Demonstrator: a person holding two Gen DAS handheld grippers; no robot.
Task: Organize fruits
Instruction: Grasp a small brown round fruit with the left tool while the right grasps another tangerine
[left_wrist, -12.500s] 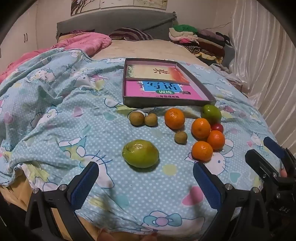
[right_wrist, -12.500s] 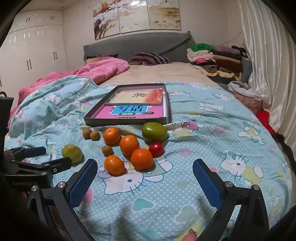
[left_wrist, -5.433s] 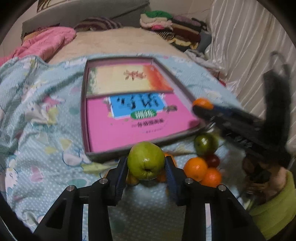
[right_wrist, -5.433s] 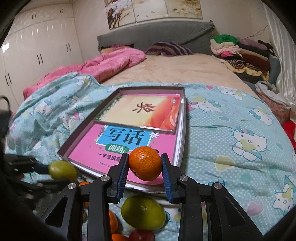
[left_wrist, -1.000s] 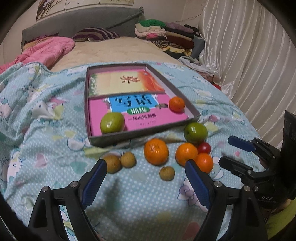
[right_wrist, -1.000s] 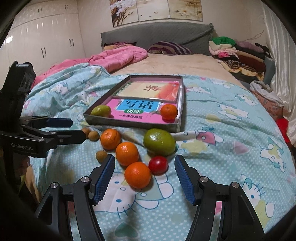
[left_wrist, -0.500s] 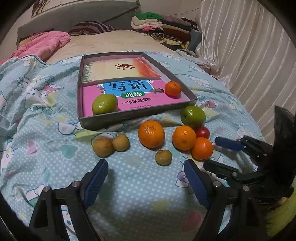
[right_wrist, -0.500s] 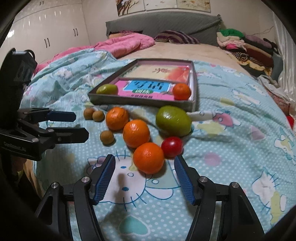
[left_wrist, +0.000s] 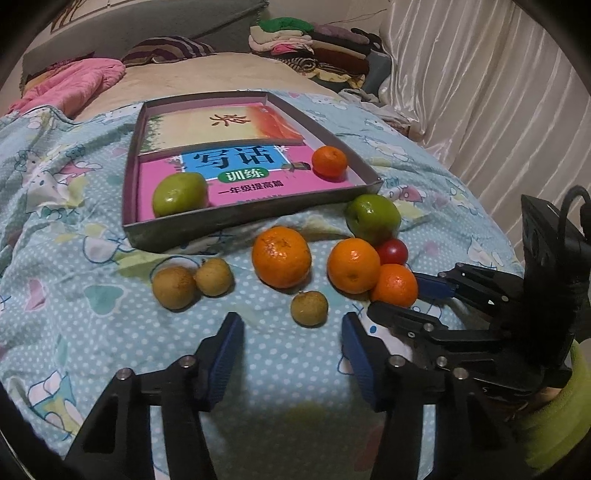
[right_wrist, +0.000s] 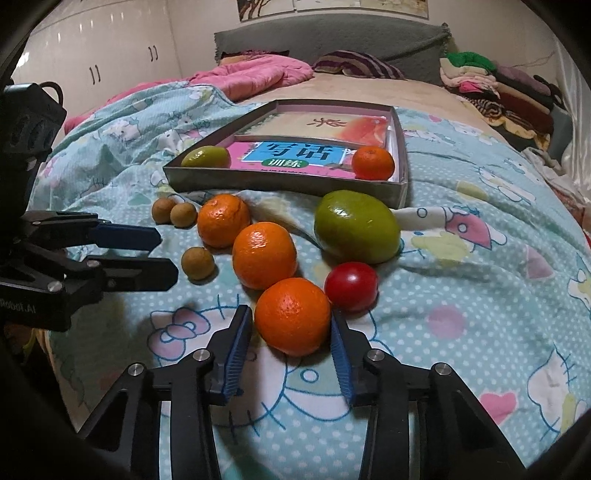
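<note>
while the left gripper hangs low over the cartoon-print quilt, its jaws are closing with nothing pressed between the blue pads; a small brown fruit sits just ahead of the tips, not yet between them. at the far left of the loose fruit lie two more brown fruits, touching each other. next comes a large orange on its own, then a second orange leaning against a third orange, with a small red fruit tucked just behind those two and a big green fruit behind that, close to the near right corner of the box.

above this row, on the quilt, rests a shallow grey box lined with a pink booklet. inside it a green fruit sits in the near left corner and a small orange near the right wall, the two well apart.

to the right, the right gripper is lowered around the third orange, the nearest one, with a blue pad on each side of it. its jaws are closing; in the right wrist view the right pad looks to be at the peel while a thin gap shows on the left, so a firm hold cannot be told.
</note>
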